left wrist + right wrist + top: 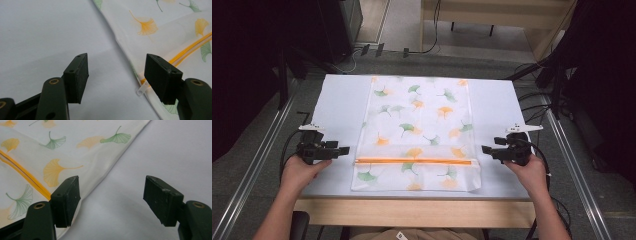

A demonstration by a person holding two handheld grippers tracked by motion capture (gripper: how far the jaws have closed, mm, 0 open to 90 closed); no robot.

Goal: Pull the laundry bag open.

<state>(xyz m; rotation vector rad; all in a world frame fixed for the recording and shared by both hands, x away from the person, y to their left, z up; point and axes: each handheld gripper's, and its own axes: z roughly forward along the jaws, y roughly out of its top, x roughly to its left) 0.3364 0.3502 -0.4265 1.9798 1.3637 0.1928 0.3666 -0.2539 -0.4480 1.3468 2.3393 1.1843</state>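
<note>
White table (339,100); a ginkgo-leaf zipper bag (417,130) lies flat at its middle.

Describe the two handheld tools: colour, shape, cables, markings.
Both the left tool and the right tool are black, each topped by a pale three-cornered plate and trailing a black cable. The jaws are blocky black pads on dark arms with brass-ringed holes. No sleeves cover the forearms.

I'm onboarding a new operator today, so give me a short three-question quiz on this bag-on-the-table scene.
1. True or false: the left gripper is clamped on the leaf-print bag.
2. What colour is the bag's zipper?
3. Where does the right gripper sit? A) on top of the bag B) beside the bag's right edge, jaws open C) off the table

Key: 1 false, its jaws stand open beside the bag; 2 orange; 3 B.
</note>
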